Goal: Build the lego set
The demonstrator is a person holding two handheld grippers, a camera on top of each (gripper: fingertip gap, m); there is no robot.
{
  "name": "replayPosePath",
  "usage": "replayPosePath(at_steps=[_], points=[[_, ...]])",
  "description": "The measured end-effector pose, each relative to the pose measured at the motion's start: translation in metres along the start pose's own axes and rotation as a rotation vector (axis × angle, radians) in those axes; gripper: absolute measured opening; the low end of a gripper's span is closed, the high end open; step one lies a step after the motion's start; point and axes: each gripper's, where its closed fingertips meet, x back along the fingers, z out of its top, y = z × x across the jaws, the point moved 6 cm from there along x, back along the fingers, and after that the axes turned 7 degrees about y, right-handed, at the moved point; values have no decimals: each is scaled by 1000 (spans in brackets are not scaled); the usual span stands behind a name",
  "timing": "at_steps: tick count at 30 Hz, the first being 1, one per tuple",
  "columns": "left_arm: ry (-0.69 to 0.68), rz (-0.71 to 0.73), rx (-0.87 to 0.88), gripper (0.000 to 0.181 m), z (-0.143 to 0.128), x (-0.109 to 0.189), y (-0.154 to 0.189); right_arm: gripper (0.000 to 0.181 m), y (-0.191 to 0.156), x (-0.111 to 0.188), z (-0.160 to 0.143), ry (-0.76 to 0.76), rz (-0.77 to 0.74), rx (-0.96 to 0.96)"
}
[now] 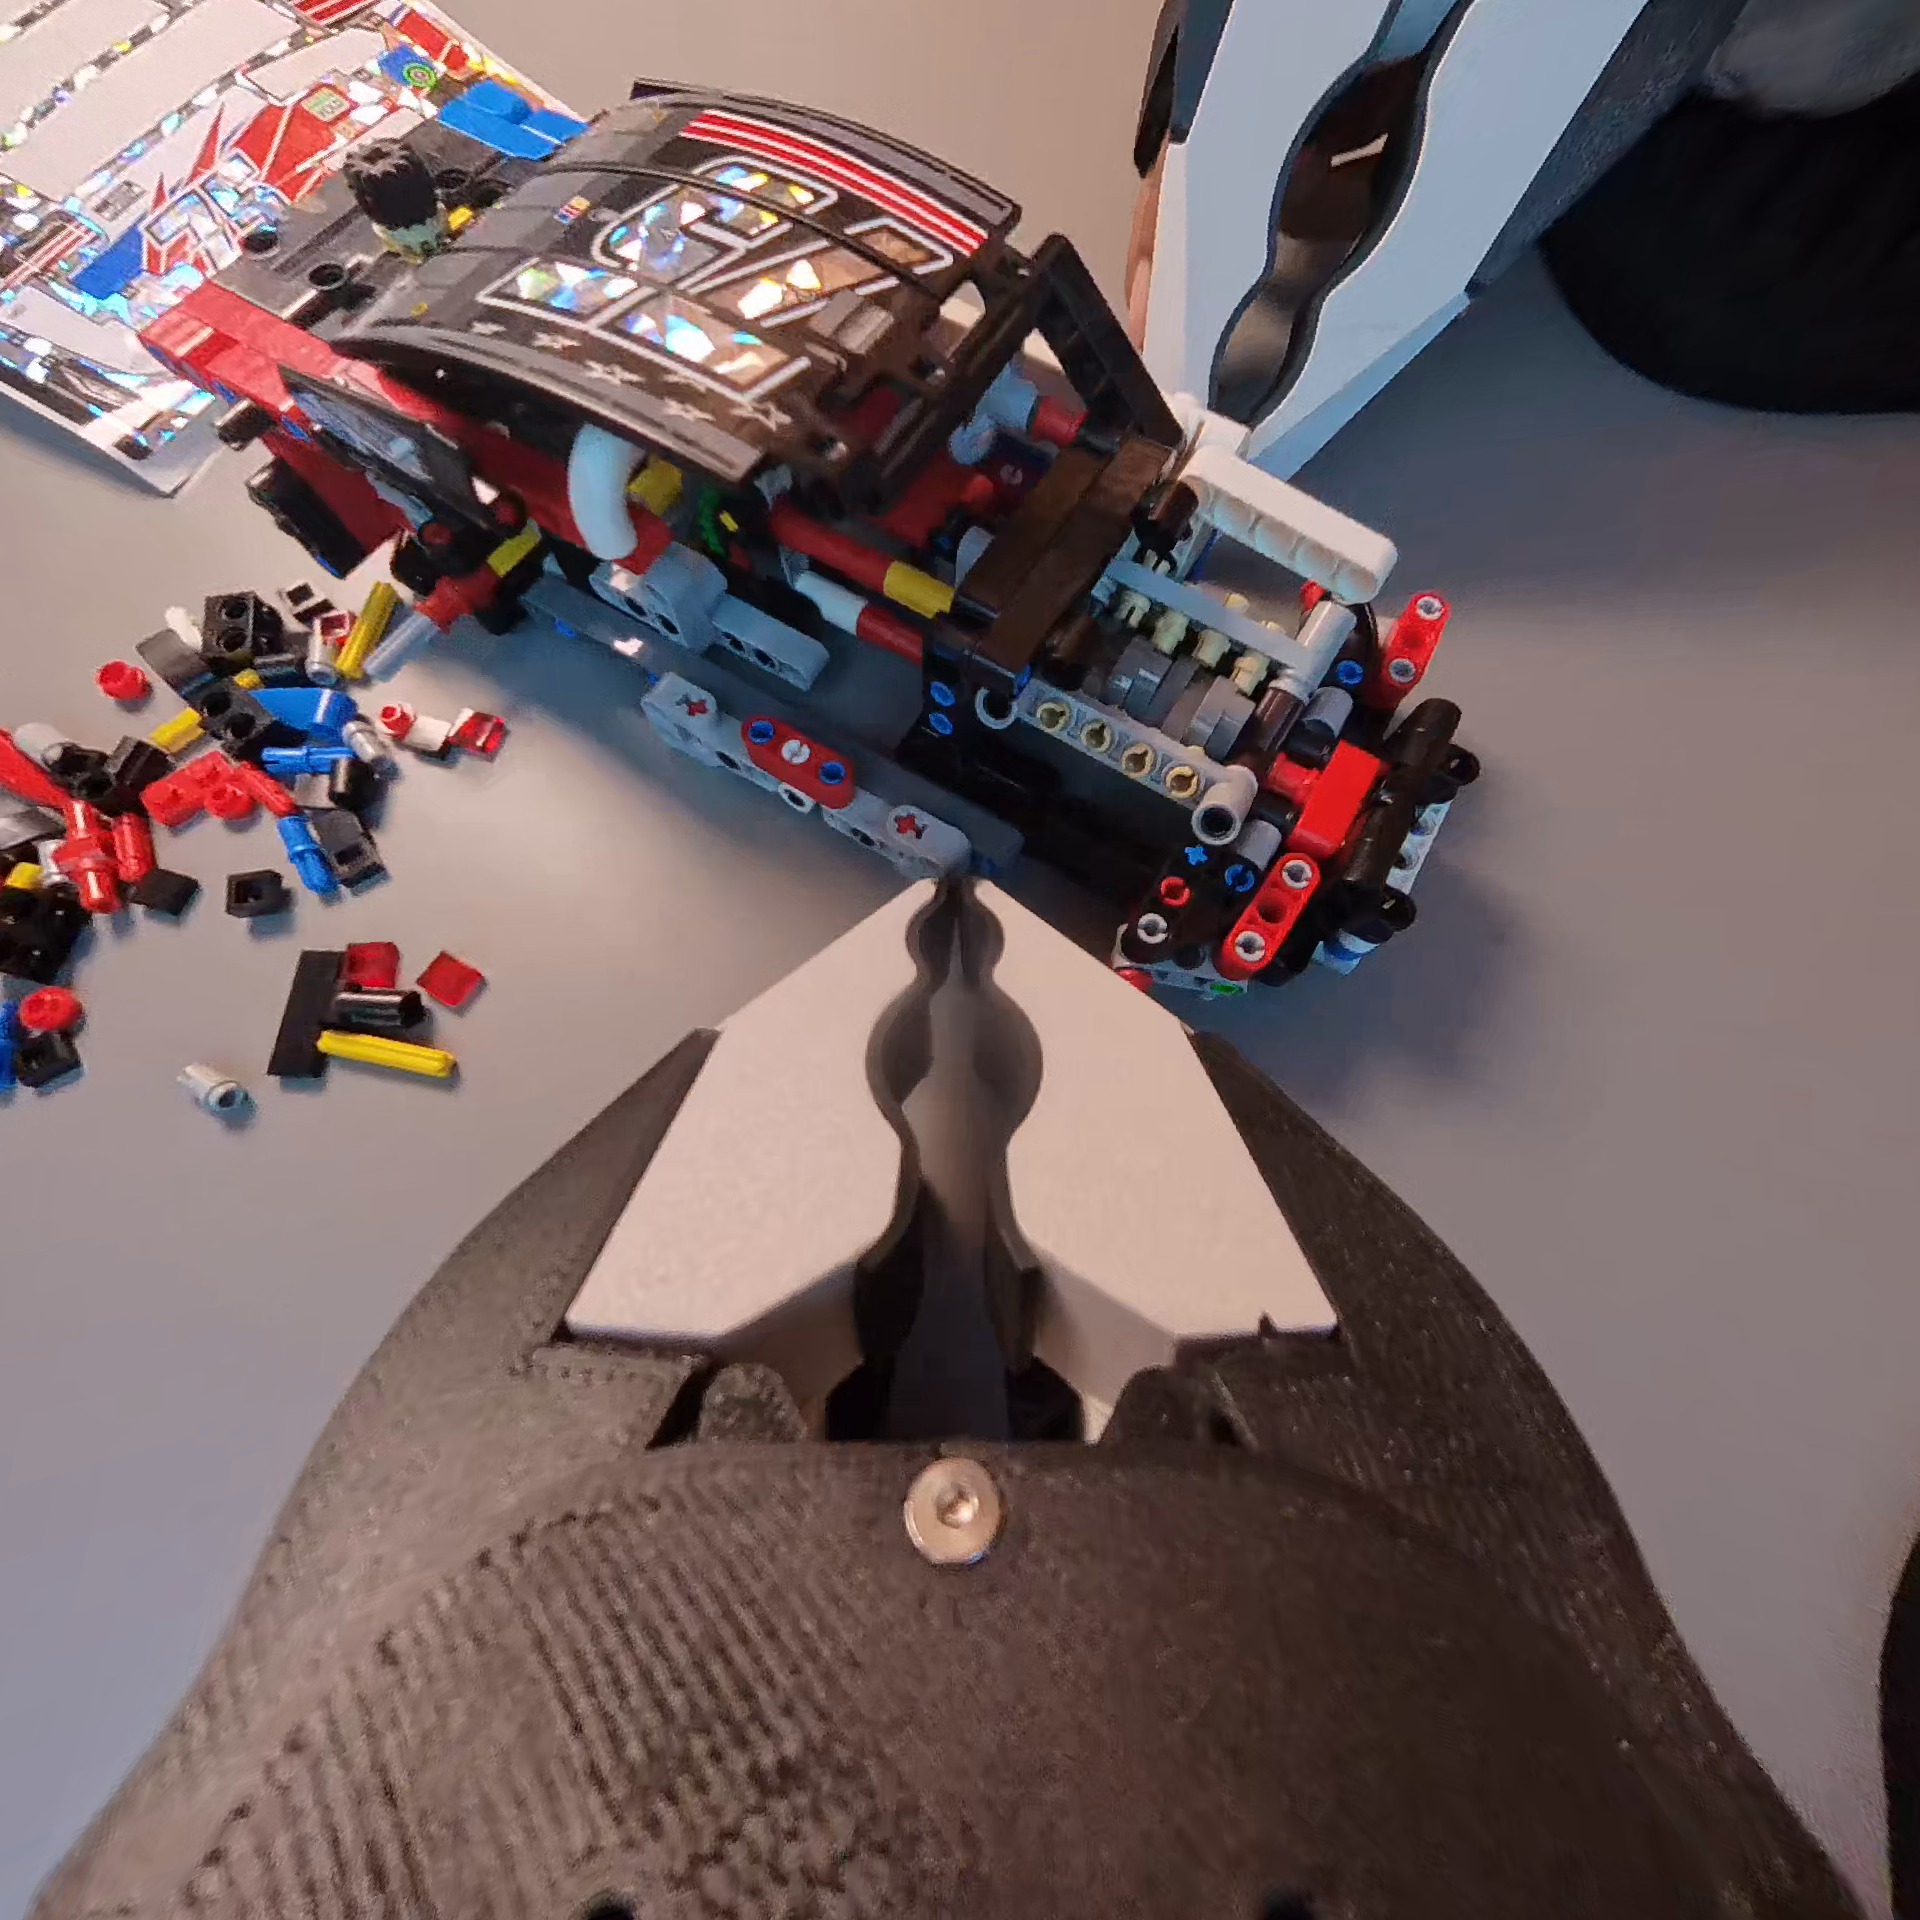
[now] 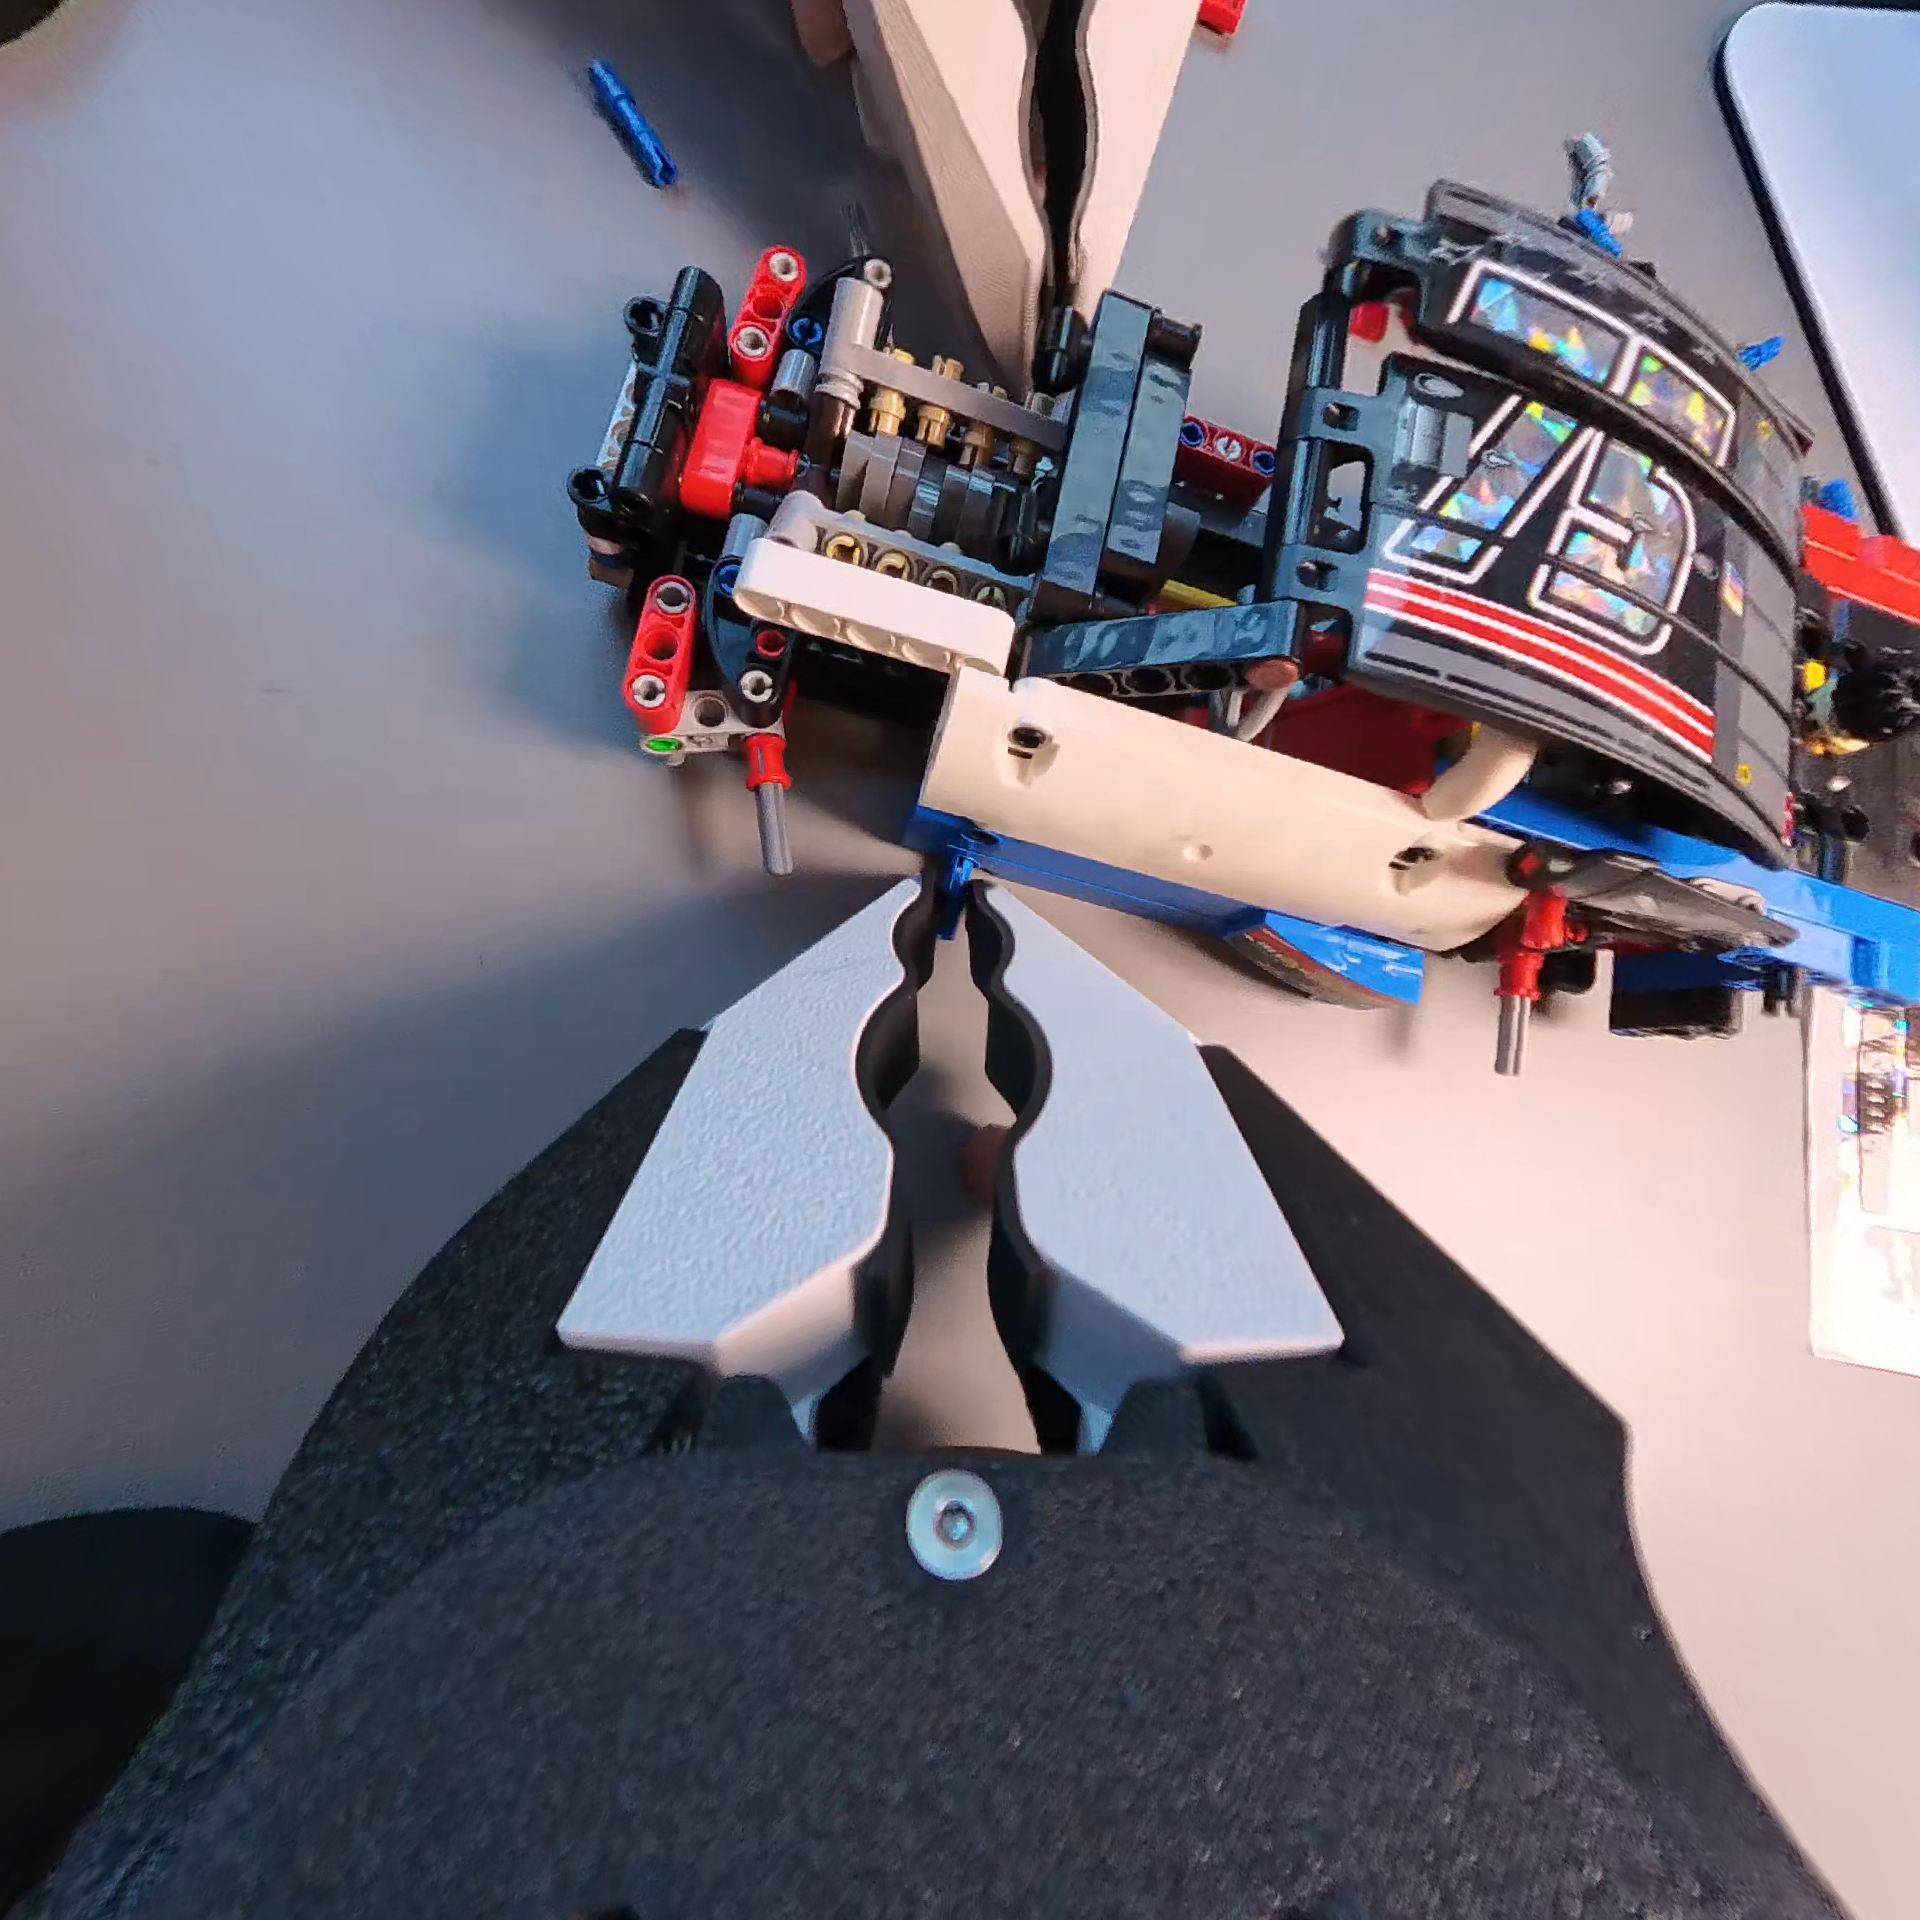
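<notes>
The partly built lego car (image 1: pixel 790 488) lies on the grey table, with a black patterned roof and an open engine end. My left gripper (image 1: pixel 954 891) is shut, and its tips touch the end of a grey side beam (image 1: pixel 914 831) low on the car; nothing shows between the pads. In the right wrist view the car (image 2: pixel 1195 582) shows its white and blue side. My right gripper (image 2: pixel 949 902) is shut on a small blue pin (image 2: pixel 951 883) that sits at a hole in the car's blue beam (image 2: pixel 1122 883). The left gripper (image 2: pixel 1049 312) also shows there, against the car's far side.
Several loose red, black, blue and yellow parts (image 1: pixel 187 790) lie to the left of the car. A shiny sticker sheet (image 1: pixel 135 208) lies behind them. A loose blue pin (image 2: pixel 632 120) lies on the table. A booklet edge (image 2: pixel 1865 1174) shows at the right.
</notes>
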Motion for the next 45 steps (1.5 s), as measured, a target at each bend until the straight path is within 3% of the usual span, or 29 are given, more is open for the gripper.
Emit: replayPosePath(at_steps=[5, 11, 15, 19, 23, 33, 45], points=[[19, 10, 25, 5, 0, 6, -5, 4, 1, 2, 0, 26, -6, -34], [227, -77, 117, 49, 31, 38, 5, 3, 6, 14, 11, 111, 86, -190], [142, -99, 24, 84, 27, 29, 33, 3, 11, 23, 18, 105, 120, -249], [14, -34, -69, 101, 4, 7, 44, 3, 7, 16, 9, 68, 124, -279], [-40, -9, -102, 100, -3, -8, 47, 3, 4, 10, 3, 47, 98, -288], [-41, -13, -86, 96, -3, -9, 47, 4, -3, 2, 2, -64, -12, -173], [-36, 0, -85, 89, -2, -9, 46, 6, -6, 1, 2, -51, -52, -141]])
